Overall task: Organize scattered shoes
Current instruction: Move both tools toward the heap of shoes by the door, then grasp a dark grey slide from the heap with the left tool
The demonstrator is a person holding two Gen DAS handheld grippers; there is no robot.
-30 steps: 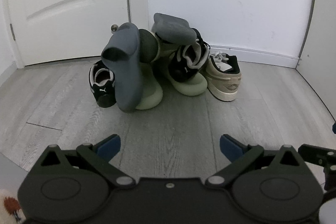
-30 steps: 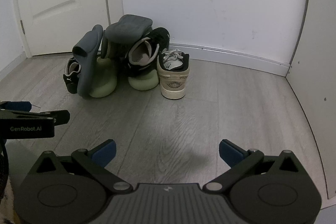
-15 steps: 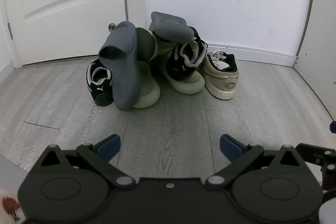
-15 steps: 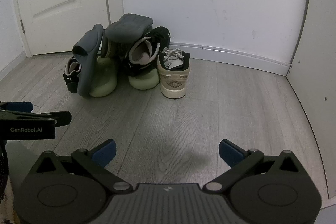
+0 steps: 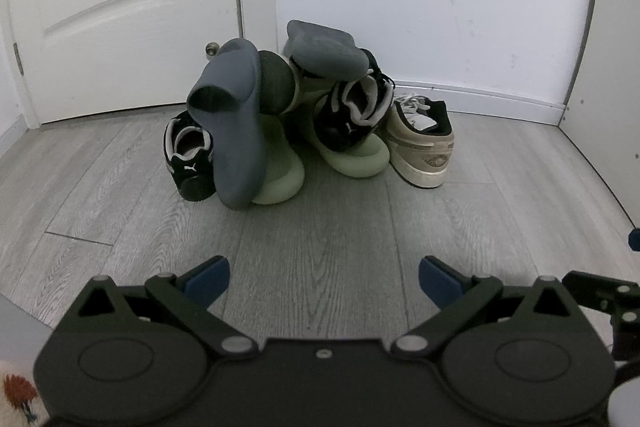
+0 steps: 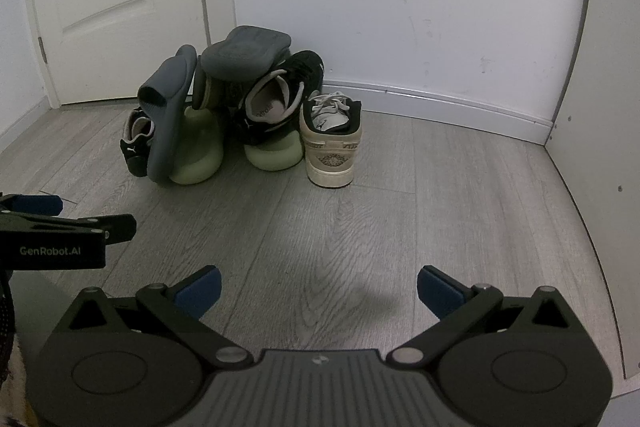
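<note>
A: From your left wrist camera, where does the shoe pile sit?

B: At twelve o'clock, well ahead of your left gripper (image 5: pixel 322 273) on the wood floor (image 5: pixel 320 227), by the wall beside the door (image 5: pixel 120 7). Your fingers (image 5: pixel 206 277) are spread wide, with nothing between them. The grey slide (image 5: pixel 234 131) stands on edge against a black sneaker (image 5: pixel 188 157) and a green clog (image 5: pixel 280 171); its long axis runs roughly from twelve down to six, its lower end nearest you.

A: And the rest?

B: A second grey slide (image 5: pixel 326 47) lies sole-up on top. Under it a second black sneaker (image 5: pixel 352 115) tips on another green clog (image 5: pixel 356 157). The beige sneaker (image 5: pixel 420 147) at one o'clock stands flat, heel towards you, long axis tilting towards eleven.

A: Now the right wrist camera?

B: The pile is at eleven o'clock from your right gripper (image 6: pixel 318 289), whose fingers (image 6: pixel 438 287) are likewise wide and hold nothing. The beige sneaker (image 6: pixel 330 143) is almost dead ahead at twelve, heel facing you, toe to the wall, long axis in line with your fingers. Your left gripper (image 6: pixel 36 203) shows at nine o'clock.

A: Which hand is nearer?

B: I'd judge the right for the beige sneaker, the left for the standing slide (image 6: pixel 168 115), though the fisheye bends distances, so take that loosely. The shoes lie heaped, not paired.
</note>
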